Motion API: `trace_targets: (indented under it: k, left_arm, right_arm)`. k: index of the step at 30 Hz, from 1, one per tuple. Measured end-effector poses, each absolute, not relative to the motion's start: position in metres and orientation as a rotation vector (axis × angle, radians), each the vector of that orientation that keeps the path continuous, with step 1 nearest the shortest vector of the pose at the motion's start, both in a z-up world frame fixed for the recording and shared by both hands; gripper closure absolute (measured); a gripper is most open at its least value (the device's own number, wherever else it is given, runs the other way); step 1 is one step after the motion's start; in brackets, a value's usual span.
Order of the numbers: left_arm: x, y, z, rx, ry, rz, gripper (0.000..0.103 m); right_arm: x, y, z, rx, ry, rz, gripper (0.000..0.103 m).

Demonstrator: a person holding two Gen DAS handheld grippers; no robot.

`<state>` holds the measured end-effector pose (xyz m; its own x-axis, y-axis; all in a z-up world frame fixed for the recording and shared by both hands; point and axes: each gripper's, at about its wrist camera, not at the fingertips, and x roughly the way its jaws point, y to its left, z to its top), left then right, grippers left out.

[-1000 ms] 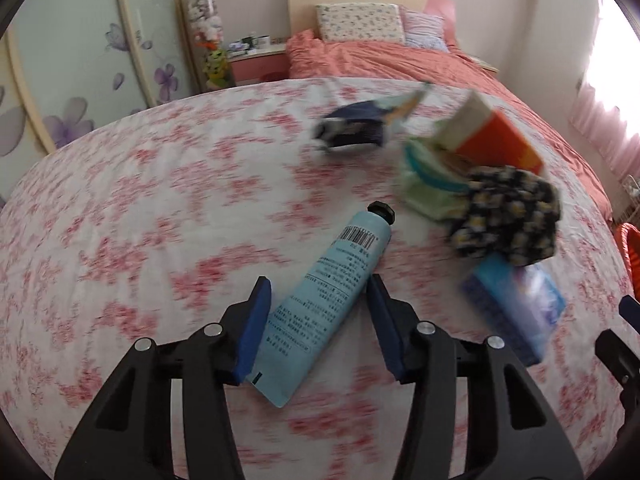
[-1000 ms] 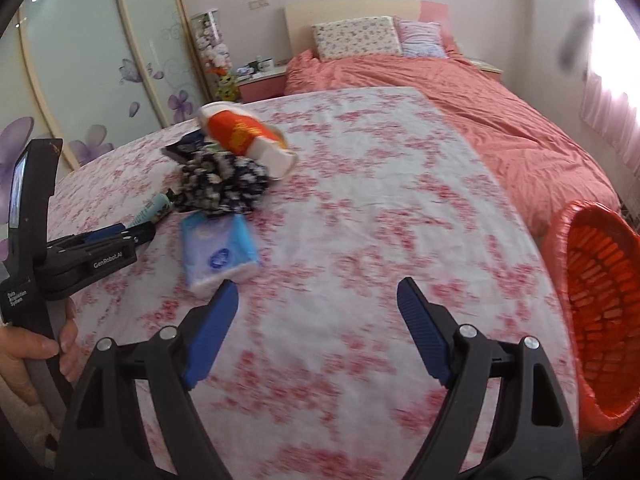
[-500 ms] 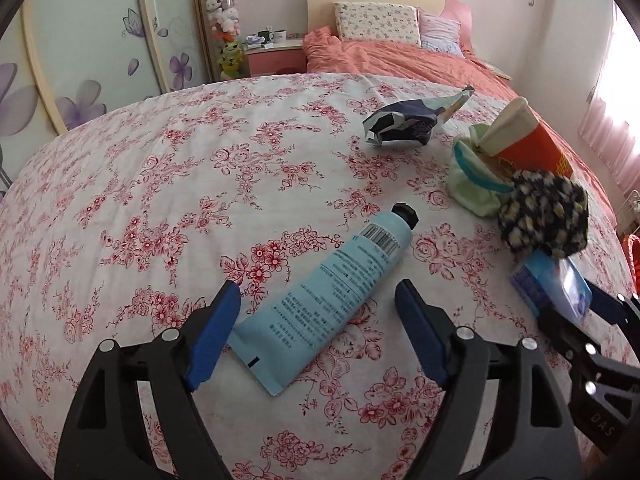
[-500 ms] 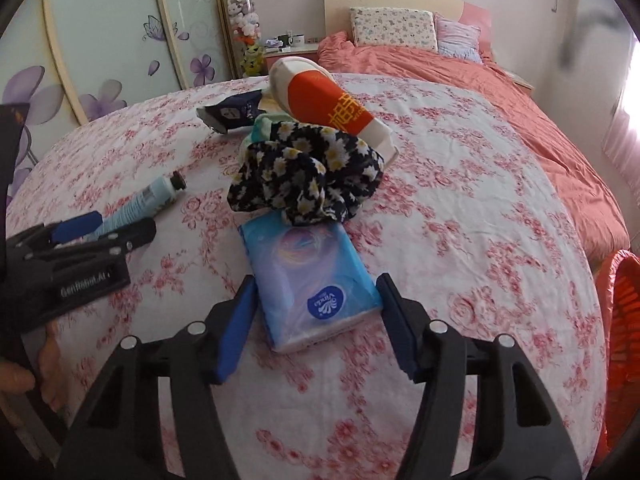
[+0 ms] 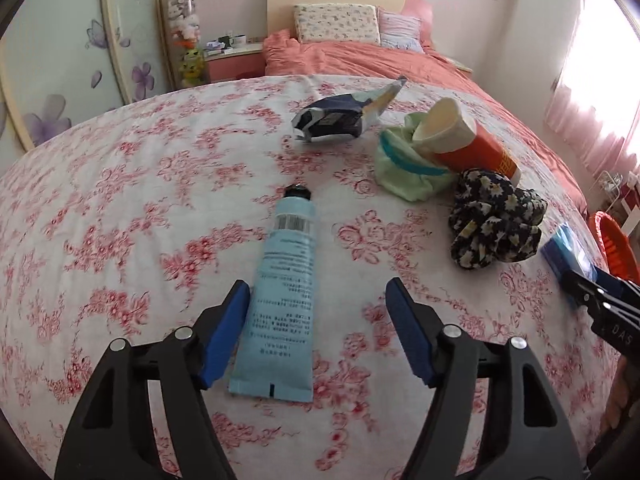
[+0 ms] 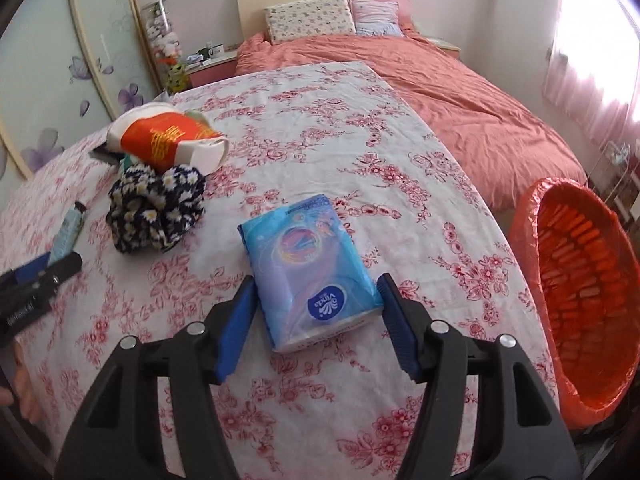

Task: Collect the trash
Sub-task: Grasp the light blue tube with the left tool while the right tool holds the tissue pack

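Observation:
A light blue tube (image 5: 282,300) lies on the floral cloth between the open fingers of my left gripper (image 5: 318,322), closer to the left finger. A blue tissue pack (image 6: 310,268) lies between the fingers of my right gripper (image 6: 316,314), which is open around it, with small gaps on both sides. A crumpled dark wrapper (image 5: 340,118), an orange paper cup (image 5: 464,142) on a green pouch (image 5: 404,172), and a dark daisy scrunchie (image 5: 494,220) lie further back. An orange-lined bin (image 6: 580,300) stands at the right of the table.
The cloth-covered table (image 6: 320,92) drops off at its right edge toward the bin. A bed with a salmon cover (image 6: 460,84) lies beyond. A nightstand with cups and toys (image 5: 224,48) stands at the back left by a floral wardrobe.
My right gripper swung left to the tissue pack and now straddles it. My left gripper opened wider and shifted so the tube lies near its left finger.

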<state>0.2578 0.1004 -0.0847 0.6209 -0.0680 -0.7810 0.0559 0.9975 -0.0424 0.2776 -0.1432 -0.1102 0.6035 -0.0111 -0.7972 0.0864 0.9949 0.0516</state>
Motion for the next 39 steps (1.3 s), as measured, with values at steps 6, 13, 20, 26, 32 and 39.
trace_targets:
  k: [6, 13, 20, 26, 32, 39]
  left_arm:
    - [0.271, 0.111, -0.077, -0.052, 0.888, -0.025, 0.033]
    - [0.292, 0.118, -0.083, -0.048, 0.918, -0.009, 0.045]
    - [0.293, 0.11, -0.088, 0.009, 0.889, 0.003, 0.046]
    - [0.292, 0.108, -0.087, 0.009, 0.888, 0.009, 0.048]
    - [0.293, 0.106, -0.086, 0.005, 0.886, 0.006, 0.051]
    - [0.294, 0.105, -0.086, 0.008, 0.887, 0.003, 0.051]
  right_arm:
    - [0.287, -0.138, -0.112, 0.075, 0.918, -0.051, 0.042]
    - [0.298, -0.134, -0.111, 0.068, 0.912, -0.053, 0.042]
    - [0.301, -0.133, -0.112, 0.056, 0.904, -0.052, 0.042]
    - [0.305, -0.133, -0.112, 0.059, 0.903, -0.05, 0.042]
    - [0.311, -0.133, -0.112, 0.065, 0.901, -0.041, 0.042]
    - [0.316, -0.132, -0.113, 0.06, 0.907, -0.031, 0.038]
